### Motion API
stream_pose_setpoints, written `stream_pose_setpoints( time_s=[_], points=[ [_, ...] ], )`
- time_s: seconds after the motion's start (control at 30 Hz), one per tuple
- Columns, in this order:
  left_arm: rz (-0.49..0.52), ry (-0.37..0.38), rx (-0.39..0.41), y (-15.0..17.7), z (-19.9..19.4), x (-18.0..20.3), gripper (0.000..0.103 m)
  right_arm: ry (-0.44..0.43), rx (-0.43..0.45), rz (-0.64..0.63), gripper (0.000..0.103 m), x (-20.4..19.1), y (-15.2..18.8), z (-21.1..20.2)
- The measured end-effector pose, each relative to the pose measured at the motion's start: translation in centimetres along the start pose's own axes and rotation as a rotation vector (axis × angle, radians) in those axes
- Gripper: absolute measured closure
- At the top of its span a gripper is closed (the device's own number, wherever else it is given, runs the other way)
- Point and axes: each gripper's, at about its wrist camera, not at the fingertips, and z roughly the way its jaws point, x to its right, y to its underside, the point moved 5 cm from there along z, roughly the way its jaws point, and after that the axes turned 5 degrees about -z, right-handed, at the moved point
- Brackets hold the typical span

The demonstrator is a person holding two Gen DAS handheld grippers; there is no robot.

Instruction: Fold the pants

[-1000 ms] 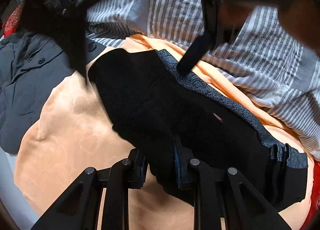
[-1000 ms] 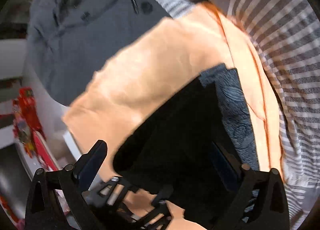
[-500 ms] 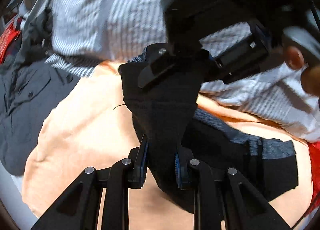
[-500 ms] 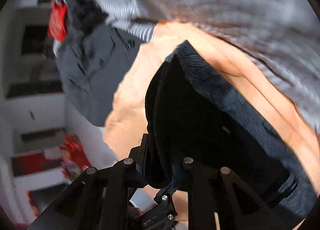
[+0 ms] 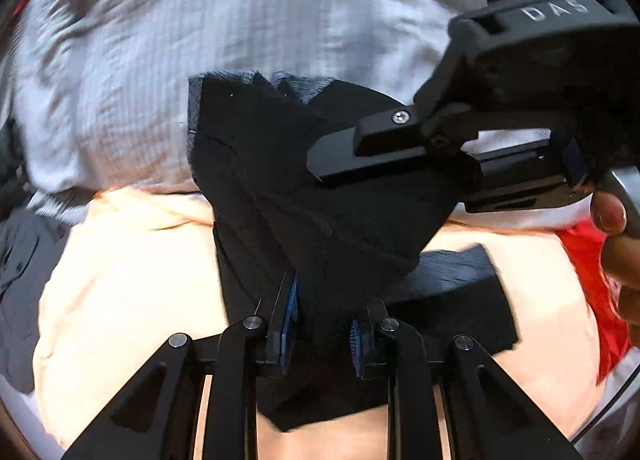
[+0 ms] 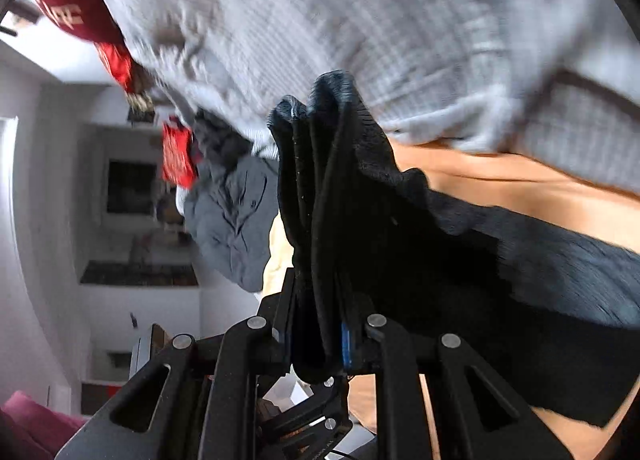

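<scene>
The black pants (image 5: 280, 179) with a dark grey patterned band lie partly on a peach cloth (image 5: 120, 280), and one end is lifted off it. My left gripper (image 5: 324, 312) is shut on a bunched fold of the pants at the bottom of the left wrist view. My right gripper (image 5: 324, 171) comes in from the upper right and pinches the raised part of the same fabric. In the right wrist view my right gripper (image 6: 318, 332) is shut on several gathered layers of the pants (image 6: 440, 260), which hang off to the right.
A grey-and-white striped cloth (image 5: 200, 39) fills the space behind the pants. A dark grey garment (image 5: 20, 260) lies at the left and a red item (image 5: 588, 260) at the right. A person's hand (image 5: 616, 227) holds the right gripper's handle.
My right gripper went from wide open over the pants to shut on them. Both grippers rose and swung across, lifting the pants' end off the peach cloth toward the striped cloth.
</scene>
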Motion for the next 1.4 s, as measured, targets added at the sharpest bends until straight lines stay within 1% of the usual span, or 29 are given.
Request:
stream_pose_setpoints(
  time_s=[0.13,0.2,0.23,0.3,0.37,0.43,0.5,0.6,0.67,0.73,0.77,0.8,0.83,0.87,0.9,0.93,0.97,1.03,1.1,1.13,1.2,1.27,1.33,1.4],
  points=[
    [0.095,0.063,-0.028,1.0,0.6,6.4,0.080,-0.003,0.096,0.047,0.085,3.8,3.0,-6.6],
    [0.136,0.093,-0.058,1.9,1.3,9.4,0.080,0.003,0.131,0.079,0.085,5.6,4.4,-8.7],
    [0.154,0.104,-0.072,2.4,1.8,10.6,0.080,0.015,0.151,0.109,0.085,7.2,5.5,-10.3],
    [0.211,0.112,-0.106,4.1,3.2,13.4,0.080,0.033,0.174,0.143,0.085,9.4,7.0,-11.9],
    [0.259,0.098,-0.143,5.7,5.0,15.4,0.080,0.078,0.188,0.164,0.085,12.3,8.9,-13.8],
    [0.282,0.085,-0.189,7.3,6.9,16.6,0.080,0.098,0.191,0.223,0.085,15.7,10.6,-13.9],
    [0.306,0.061,-0.222,8.7,8.3,17.3,0.080,0.101,0.189,0.271,0.085,18.0,11.6,-13.3],
    [0.356,0.008,-0.223,10.2,8.9,18.0,0.078,0.076,0.188,0.334,0.085,20.8,13.3,-12.4],
    [0.389,-0.012,-0.226,10.7,8.8,18.3,0.072,0.061,0.194,0.354,0.085,21.6,14.0,-11.7],
    [0.406,-0.013,-0.238,11.1,8.3,18.7,0.070,0.056,0.199,0.380,0.081,22.2,14.6,-11.5],
    [0.412,-0.014,-0.243,11.1,7.9,18.7,0.068,0.055,0.199,0.400,0.075,22.6,15.1,-11.5],
    [0.410,-0.010,-0.250,11.0,7.4,18.6,0.058,0.060,0.195,0.414,0.065,23.4,15.6,-12.1],
    [0.394,0.005,-0.262,11.0,6.9,18.3,0.052,0.069,0.190,0.430,0.062,23.6,16.1,-12.5],
    [0.364,0.027,-0.268,11.1,6.2,17.5,0.050,0.088,0.185,0.436,0.055,23.6,16.2,-12.8],
    [0.336,0.038,-0.266,10.8,5.4,16.8,0.050,0.131,0.174,0.436,0.052,23.7,16.4,-13.2],
    [0.324,0.035,-0.260,10.5,5.0,16.3,0.050,0.218,0.167,0.411,0.052,23.6,16.5,-14.3],
    [0.315,0.023,-0.244,10.1,4.4,15.8,0.050,0.265,0.170,0.382,0.052,23.3,16.3,-14.9],
    [0.271,-0.006,-0.208,9.0,3.7,14.4,0.050,0.331,0.200,0.309,0.052,22.4,15.2,-16.5],
    [0.194,-0.039,-0.195,7.7,4.3,12.3,0.050,0.349,0.235,0.251,0.052,21.6,13.4,-17.3],
    [0.157,-0.055,-0.197,7.1,4.7,11.6,0.050,0.349,0.252,0.221,0.052,21.1,12.0,-17.1],
    [0.072,-0.091,-0.213,5.9,6.1,9.6,0.050,0.350,0.261,0.187,0.052,20.3,9.5,-16.2],
    [-0.009,-0.098,-0.233,5.1,7.2,7.8,0.050,0.375,0.263,0.140,0.052,20.2,7.3,-15.2],
    [-0.050,-0.118,-0.240,4.6,7.8,6.5,0.050,0.406,0.252,0.103,0.052,20.6,5.3,-14.0],
    [-0.063,-0.130,-0.240,4.2,8.2,5.5,0.050,0.414,0.250,0.090,0.052,20.9,4.3,-13.5]
  ],
)
